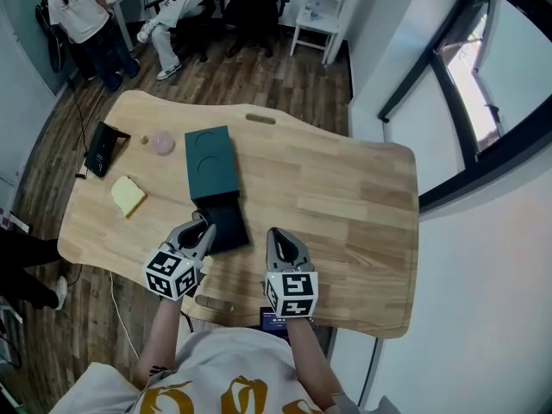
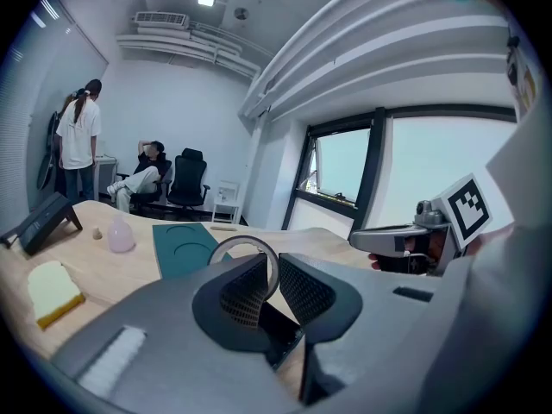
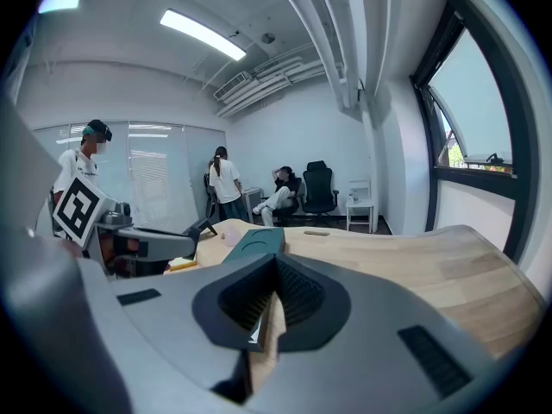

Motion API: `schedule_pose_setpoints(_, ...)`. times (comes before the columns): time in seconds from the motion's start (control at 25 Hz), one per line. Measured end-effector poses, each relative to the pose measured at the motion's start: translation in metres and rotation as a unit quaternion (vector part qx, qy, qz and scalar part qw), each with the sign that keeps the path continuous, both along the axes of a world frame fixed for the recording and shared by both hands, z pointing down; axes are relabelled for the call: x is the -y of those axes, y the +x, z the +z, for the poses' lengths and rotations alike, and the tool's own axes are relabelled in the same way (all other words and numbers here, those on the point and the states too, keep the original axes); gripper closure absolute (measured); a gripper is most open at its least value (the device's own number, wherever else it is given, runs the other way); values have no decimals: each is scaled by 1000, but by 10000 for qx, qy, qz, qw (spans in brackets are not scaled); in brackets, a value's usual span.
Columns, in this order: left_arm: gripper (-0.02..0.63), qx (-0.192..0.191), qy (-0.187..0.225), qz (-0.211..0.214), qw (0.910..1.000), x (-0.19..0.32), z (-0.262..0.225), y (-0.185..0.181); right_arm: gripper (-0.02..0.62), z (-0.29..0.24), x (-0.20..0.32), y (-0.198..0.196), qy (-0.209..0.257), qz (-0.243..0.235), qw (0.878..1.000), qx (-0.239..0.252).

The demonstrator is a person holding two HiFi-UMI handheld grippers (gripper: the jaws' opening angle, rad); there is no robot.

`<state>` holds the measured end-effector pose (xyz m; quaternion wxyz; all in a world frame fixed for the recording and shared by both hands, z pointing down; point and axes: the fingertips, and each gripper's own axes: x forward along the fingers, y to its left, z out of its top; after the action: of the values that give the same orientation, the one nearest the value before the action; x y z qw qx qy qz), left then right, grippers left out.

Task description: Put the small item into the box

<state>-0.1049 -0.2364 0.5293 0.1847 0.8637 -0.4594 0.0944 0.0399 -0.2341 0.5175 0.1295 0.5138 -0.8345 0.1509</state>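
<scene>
Near the table's [image 1: 345, 197] front edge, our left gripper [image 2: 272, 274] pinches what looks like a ring [image 2: 244, 238]; our right gripper [image 3: 274, 270] sits closed, empty.

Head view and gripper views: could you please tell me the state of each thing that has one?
Left gripper: shut on the ring.
Right gripper: shut, nothing held.
Box: open, black tray slid out.
Ring: held above the table, not in the box.
</scene>
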Motion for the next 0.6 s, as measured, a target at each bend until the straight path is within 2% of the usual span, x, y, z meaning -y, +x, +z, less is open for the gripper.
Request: schedule_pose_setpoints(0.6, 563, 233, -462, 184, 9985, 15, 43, 3, 591, 39, 18, -1, -426, 34, 9991, -58)
